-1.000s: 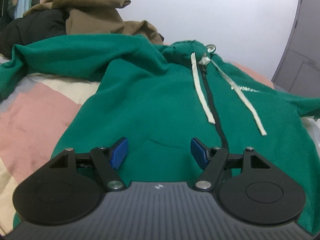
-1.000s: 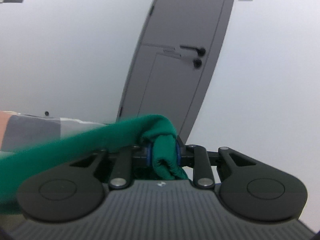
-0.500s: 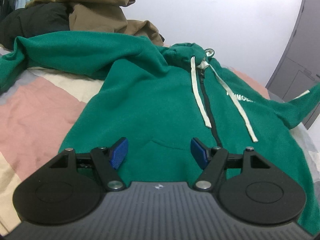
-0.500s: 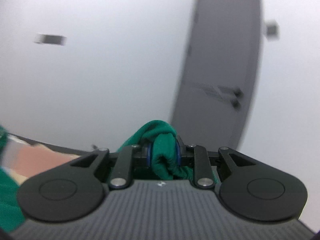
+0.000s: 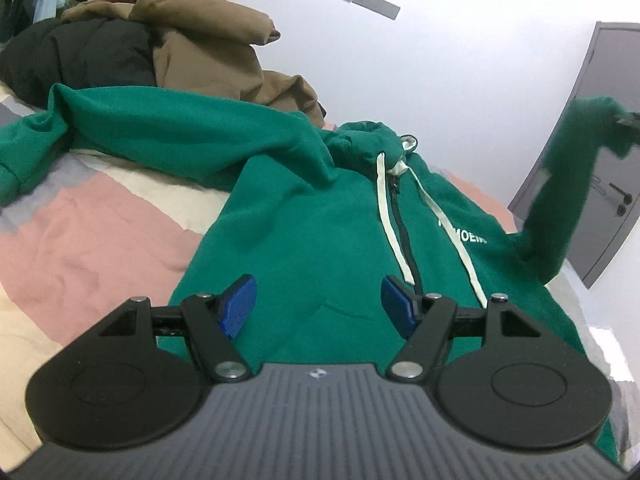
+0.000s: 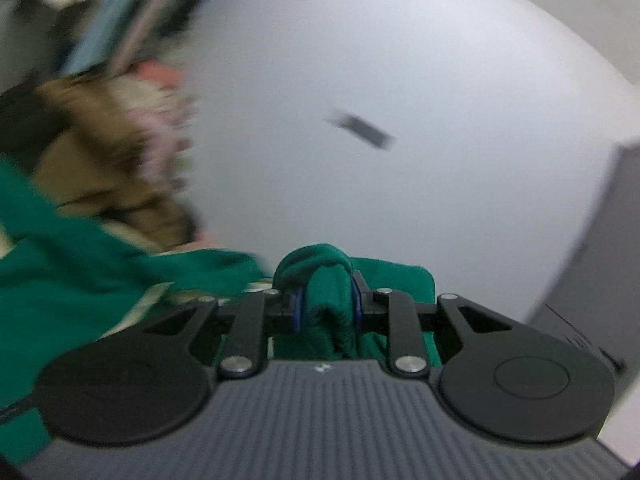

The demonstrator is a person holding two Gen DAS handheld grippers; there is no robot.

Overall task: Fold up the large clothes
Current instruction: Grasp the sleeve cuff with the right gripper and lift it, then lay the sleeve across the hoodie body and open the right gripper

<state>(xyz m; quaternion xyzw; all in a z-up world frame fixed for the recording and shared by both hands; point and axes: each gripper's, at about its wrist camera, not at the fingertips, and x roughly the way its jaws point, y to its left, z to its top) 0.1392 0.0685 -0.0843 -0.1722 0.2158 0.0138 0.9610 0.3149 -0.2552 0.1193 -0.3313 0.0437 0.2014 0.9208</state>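
Observation:
A green zip hoodie with white drawstrings lies face up on the bed. Its one sleeve stretches out to the left. Its other sleeve is lifted in the air at the right. My left gripper is open and empty, low over the hoodie's lower front. My right gripper is shut on the cuff of the lifted green sleeve; in the left wrist view its tip shows at the far right edge. The right wrist view is motion-blurred.
A bed cover with pink, cream and grey patches lies under the hoodie. A pile of brown and black clothes sits at the back left. A grey door stands at the right. Hanging clothes show at the upper left.
My right gripper has swung the held sleeve up and leftward over the hoodie; its view turned from the door toward the clothes pile. My left gripper stayed open over the hem.

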